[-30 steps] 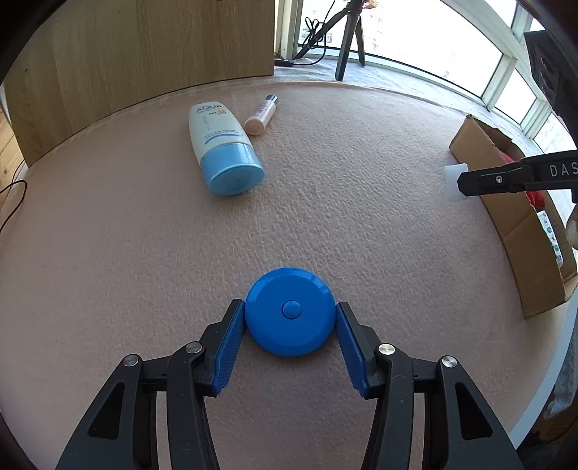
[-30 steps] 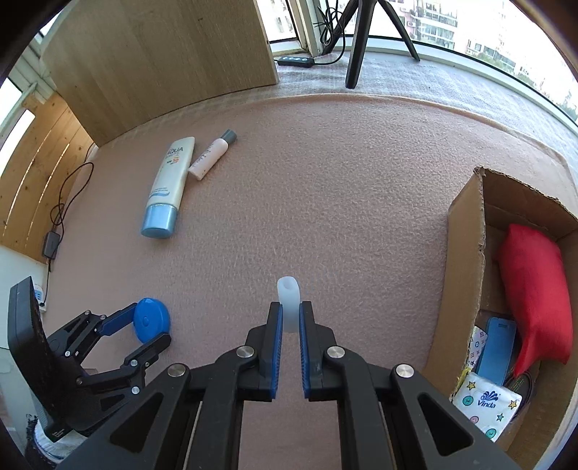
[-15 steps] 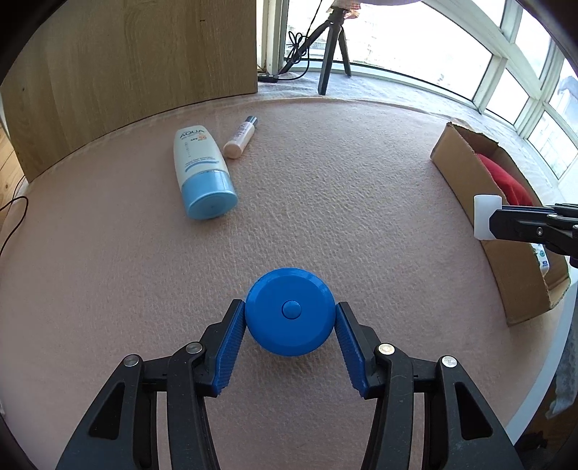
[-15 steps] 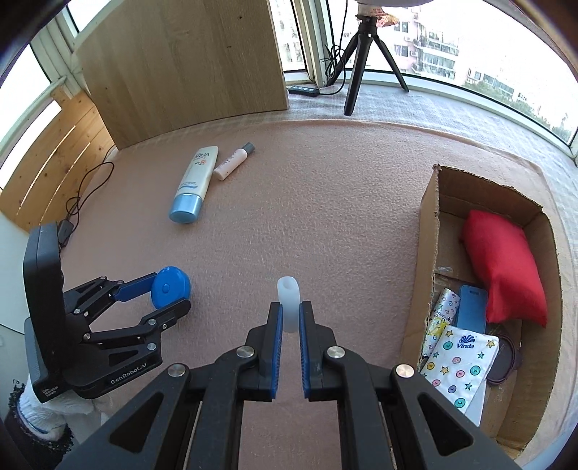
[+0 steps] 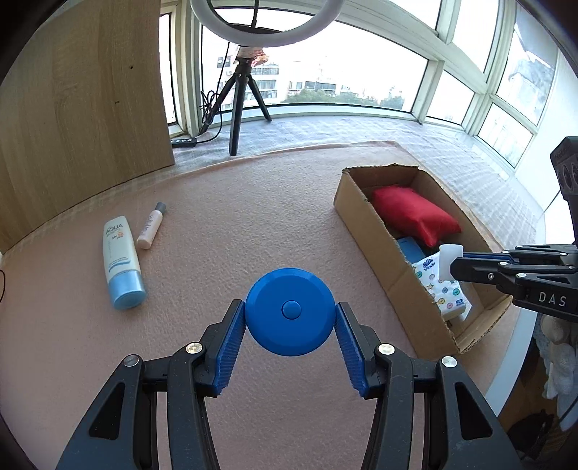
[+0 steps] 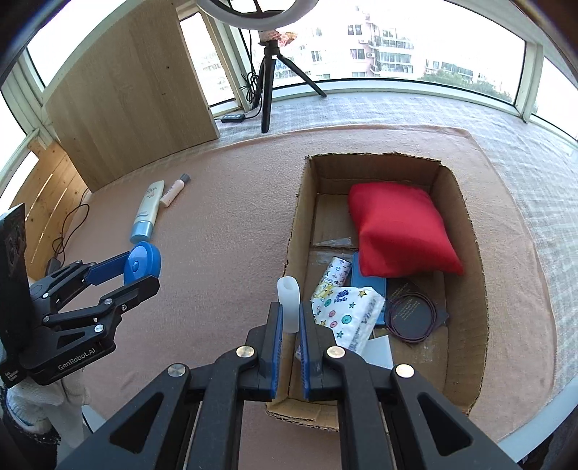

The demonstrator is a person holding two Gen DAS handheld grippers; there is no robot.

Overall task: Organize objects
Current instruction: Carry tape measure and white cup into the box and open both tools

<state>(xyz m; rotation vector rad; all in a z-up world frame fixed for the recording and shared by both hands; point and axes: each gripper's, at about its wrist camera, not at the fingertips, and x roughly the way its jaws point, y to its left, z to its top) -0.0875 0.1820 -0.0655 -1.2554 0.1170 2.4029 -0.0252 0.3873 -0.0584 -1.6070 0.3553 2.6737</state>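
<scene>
Both of our grippers have swung toward the box (image 6: 466,231). Right gripper (image 6: 289,318), clenched on the white tube (image 6: 288,303), now hangs over its near wall; left gripper (image 5: 290,318), grasping the blue disc (image 5: 289,311), trails beside it. Drop-off seems next.

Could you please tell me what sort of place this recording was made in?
Probably an enclosed balcony or sunroom in a high flat, set up for recording. Curved windows look out on apartment blocks, a pink carpet covers the floor, and a ring light on a tripod stands by the glass.
</scene>
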